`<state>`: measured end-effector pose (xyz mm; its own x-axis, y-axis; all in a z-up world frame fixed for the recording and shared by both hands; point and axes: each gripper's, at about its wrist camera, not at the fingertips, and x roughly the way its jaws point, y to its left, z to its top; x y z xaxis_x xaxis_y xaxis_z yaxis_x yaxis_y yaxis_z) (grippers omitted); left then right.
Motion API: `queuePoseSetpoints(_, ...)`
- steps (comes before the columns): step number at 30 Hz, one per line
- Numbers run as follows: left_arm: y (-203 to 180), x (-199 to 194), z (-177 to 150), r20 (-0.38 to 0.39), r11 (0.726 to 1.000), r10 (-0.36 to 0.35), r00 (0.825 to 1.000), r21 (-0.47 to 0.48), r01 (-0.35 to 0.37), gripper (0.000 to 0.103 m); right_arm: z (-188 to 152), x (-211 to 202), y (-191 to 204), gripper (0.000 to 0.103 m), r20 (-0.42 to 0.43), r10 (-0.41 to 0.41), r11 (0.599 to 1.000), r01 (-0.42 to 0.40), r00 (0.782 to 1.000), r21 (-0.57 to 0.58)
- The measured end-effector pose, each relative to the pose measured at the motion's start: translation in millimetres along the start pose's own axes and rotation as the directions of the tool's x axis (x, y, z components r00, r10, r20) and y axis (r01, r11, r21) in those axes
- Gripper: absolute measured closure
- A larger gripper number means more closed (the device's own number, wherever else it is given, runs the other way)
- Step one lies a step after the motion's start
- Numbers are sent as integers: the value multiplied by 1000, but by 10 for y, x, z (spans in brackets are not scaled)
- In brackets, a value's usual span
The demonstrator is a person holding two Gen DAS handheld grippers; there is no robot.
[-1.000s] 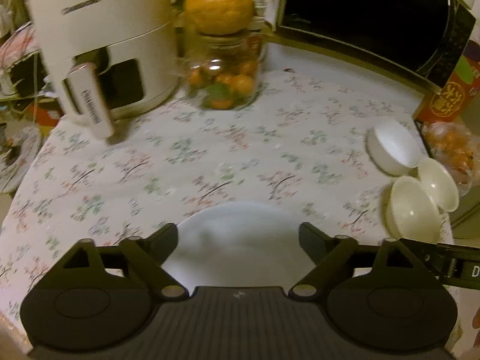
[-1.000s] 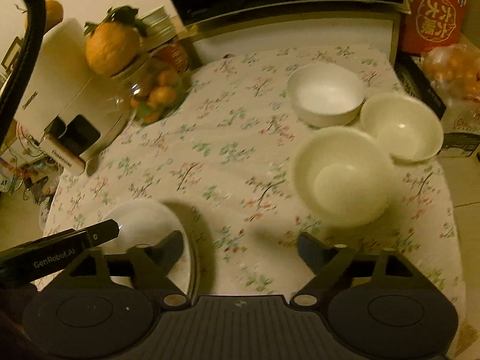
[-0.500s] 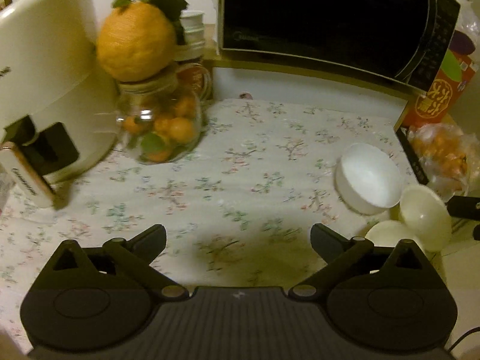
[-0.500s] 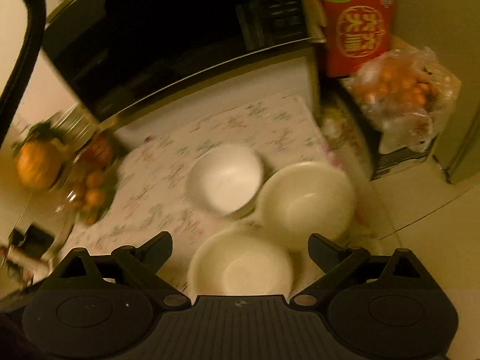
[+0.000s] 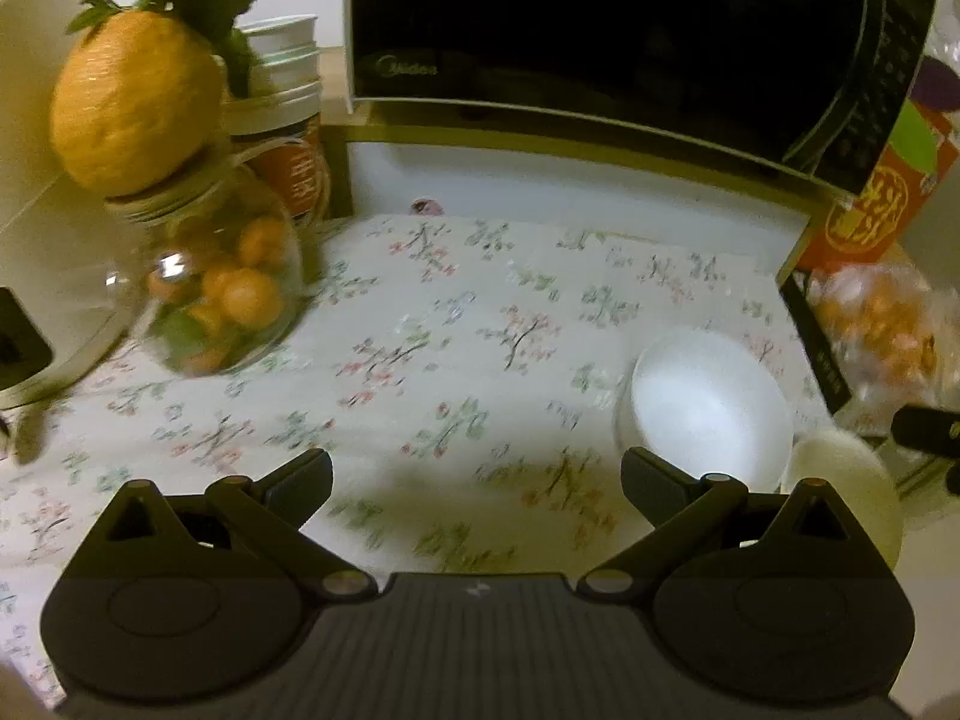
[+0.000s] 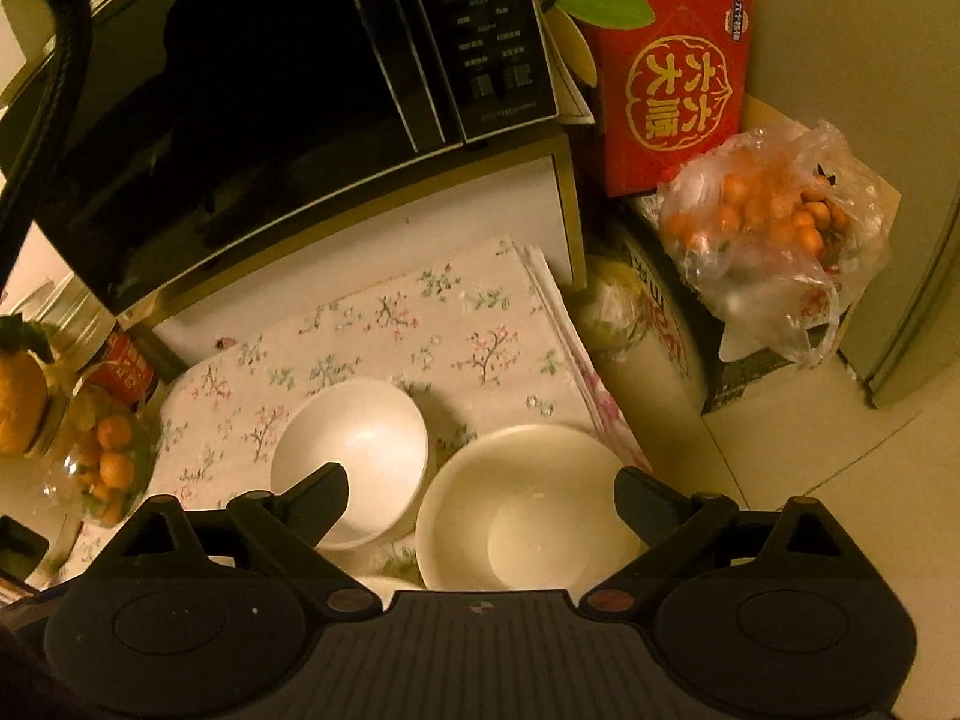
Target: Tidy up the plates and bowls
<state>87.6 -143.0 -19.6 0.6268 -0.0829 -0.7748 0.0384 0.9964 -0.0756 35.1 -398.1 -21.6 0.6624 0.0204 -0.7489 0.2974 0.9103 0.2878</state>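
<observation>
A white bowl sits on the floral tablecloth at the right; it also shows in the right wrist view. A cream bowl sits beside it near the table's right edge, and shows partly in the left wrist view. My left gripper is open and empty above the cloth, left of the white bowl. My right gripper is open and empty, low over both bowls, its fingers spanning them. No plate is in view.
A black microwave stands at the back. A glass jar of small oranges with a large citrus on top stands at the left. A red box and a bag of oranges sit past the table's right edge.
Both grippers moved forward and to the right. The white plate under the left gripper dropped out of view. The right gripper came down over the two bowls; the third bowl is now hidden.
</observation>
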Motion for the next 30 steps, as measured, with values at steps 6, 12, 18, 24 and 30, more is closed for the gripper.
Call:
queuePoseSetpoints(6, -100, 208, 81, -3, 994, -91, 996, -61, 91, 0, 88, 158, 84, 12, 13, 23, 1000, -23, 1000, -18)
queuePoseSetpoints(12, -236, 419, 74, -4, 991, -127, 992, -53, 127, 3, 146, 430, 255, 27, 13, 56, 995, -55, 998, -89)
queuePoseSetpoints(18, -278, 657, 30, -51, 990, -130, 990, -58, 127, 21, 196, 654, 273, 44, 5, 76, 995, -75, 997, -70)
queuePoseSetpoints(24, -295, 796, -8, -100, 985, -162, 982, -71, 155, 75, 85, 926, 359, 82, -57, 43, 994, -48, 997, -97)
queuePoseSetpoints(30, -234, 604, 102, -57, 978, -190, 980, -100, 183, 96, 41, 891, 519, 101, -61, 40, 990, -48, 997, -136)
